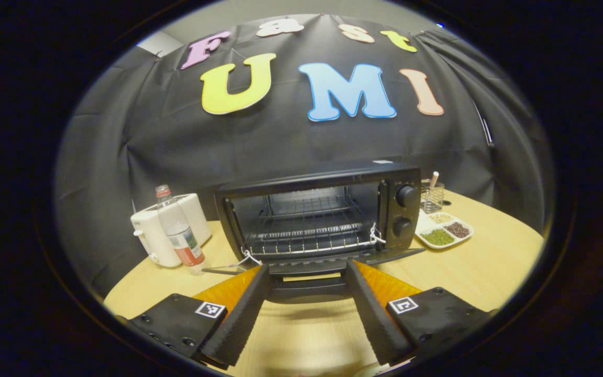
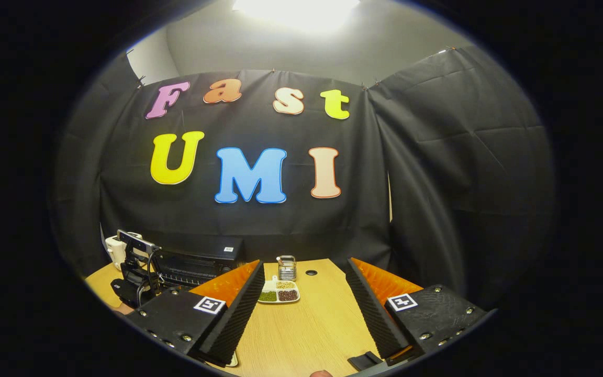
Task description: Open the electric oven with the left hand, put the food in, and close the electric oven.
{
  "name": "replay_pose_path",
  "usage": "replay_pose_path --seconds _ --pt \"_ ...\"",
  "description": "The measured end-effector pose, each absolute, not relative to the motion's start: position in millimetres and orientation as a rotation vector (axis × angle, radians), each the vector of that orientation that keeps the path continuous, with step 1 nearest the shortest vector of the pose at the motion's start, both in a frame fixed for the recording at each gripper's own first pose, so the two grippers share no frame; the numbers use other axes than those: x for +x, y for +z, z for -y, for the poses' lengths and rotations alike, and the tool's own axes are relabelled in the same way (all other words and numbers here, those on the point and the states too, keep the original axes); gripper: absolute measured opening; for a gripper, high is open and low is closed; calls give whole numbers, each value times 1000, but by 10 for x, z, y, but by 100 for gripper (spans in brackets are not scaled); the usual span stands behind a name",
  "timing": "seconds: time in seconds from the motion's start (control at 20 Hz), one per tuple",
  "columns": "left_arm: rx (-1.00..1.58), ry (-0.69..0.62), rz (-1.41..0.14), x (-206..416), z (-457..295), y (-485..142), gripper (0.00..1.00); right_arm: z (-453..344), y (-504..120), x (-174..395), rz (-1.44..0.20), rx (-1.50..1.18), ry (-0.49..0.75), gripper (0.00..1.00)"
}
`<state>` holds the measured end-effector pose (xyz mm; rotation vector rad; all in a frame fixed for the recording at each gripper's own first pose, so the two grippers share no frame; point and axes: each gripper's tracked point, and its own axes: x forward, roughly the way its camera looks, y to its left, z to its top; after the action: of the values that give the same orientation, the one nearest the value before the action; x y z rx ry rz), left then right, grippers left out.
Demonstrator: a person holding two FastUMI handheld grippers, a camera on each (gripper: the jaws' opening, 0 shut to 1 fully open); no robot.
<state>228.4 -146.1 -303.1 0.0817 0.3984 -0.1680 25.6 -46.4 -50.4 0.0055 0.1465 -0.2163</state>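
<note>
my left tool (image 1: 306, 309) sits straight in front of the oven (image 1: 317, 214), its fingers spread wide, one either side of the dropped door's front edge, and holding nothing. the oven door (image 1: 312, 264) hangs fully down, lying flat toward me with its long axis running crosswise to the tool's reach. the oven's mouth is dead ahead and just beyond the fingertips, so the left is clearly the nearer tool to it. inside the oven i see a wire rack (image 1: 306, 241) and no food on it. two knobs stack up on the panel at the oven's right side. a white appliance (image 1: 168, 235) and a bottle (image 1: 181, 235) stand left of the oven; a divided dish (image 1: 445, 230) of grains and a small wire holder (image 1: 431, 196) stand right of it.

my right tool (image 2: 304, 314) is also wide open and empty, hanging over bare table (image 2: 306, 324) well to the right of the oven (image 2: 197, 264), which from here lies off to its left with the left tool in front of it. the dish (image 2: 279, 296) is ahead of the right tool, between its fingers in the right gripper view. i judge the opening step done; loading comes next, though i cannot tell which item is the food meant for the oven.
</note>
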Motion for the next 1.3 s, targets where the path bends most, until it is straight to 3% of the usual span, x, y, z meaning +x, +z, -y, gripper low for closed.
replay_pose_path --seconds 0.65,1.15,1.25,1.3 --pt "82 -103 -519 1766 1265 -3460 98 227 -685 109 -210 8 -76 97" --pt "17 -66 -283 1369 865 -1884 100 -186 -931 368 -286 161 149 97" --pt "19 -48 -228 1265 722 -1542 97 -317 -1053 416 -339 185 210 98" --pt "17 -42 -204 1214 655 -1383 90 -381 -1129 420 -367 192 237 98"
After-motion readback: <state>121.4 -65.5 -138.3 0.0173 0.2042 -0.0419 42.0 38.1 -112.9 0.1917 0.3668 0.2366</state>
